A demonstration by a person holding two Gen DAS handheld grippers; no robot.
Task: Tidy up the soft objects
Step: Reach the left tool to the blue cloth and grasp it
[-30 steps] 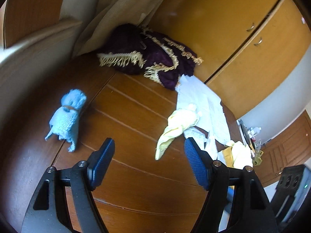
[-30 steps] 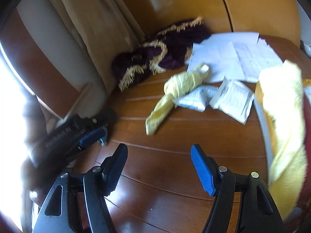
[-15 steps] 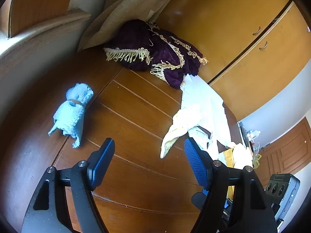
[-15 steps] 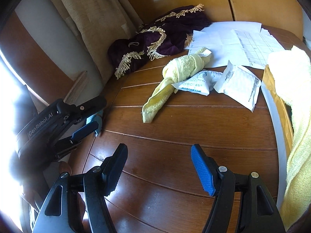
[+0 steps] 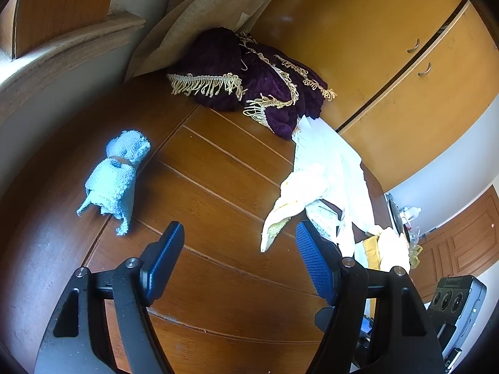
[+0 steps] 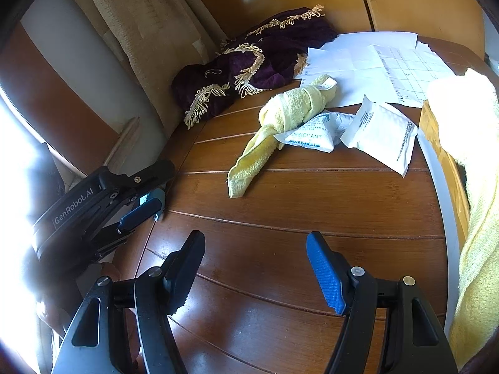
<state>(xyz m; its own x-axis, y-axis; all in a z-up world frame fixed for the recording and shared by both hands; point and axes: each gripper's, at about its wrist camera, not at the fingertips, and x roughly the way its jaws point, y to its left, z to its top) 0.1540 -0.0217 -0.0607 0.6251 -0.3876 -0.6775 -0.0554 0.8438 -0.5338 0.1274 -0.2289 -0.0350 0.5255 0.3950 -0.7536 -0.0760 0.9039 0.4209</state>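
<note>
Both grippers are held empty, jaws apart: left gripper (image 5: 237, 257), right gripper (image 6: 255, 266). Since a second ago the right view has been steadied, with the knotted yellow towel (image 6: 280, 118) kept at 12 o'clock; a grasp is judged imminent.

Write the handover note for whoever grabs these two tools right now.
Left tool: open, empty, hovering over the wooden table.
Right tool: open, empty, above the same table, nearer its front edge.
Blue knitted cloth: lies alone at the table's left side, ahead and left of the left tool.
Rolled yellow towel: mid-table, touching the desiccant packets and papers.
Purple fringed cloth: bunched at the back by the curtain.
Another yellow towel is draped at the right edge.
Done: nothing grasped or visibly gathered yet.
Left: pick up and group the soft items.
</note>
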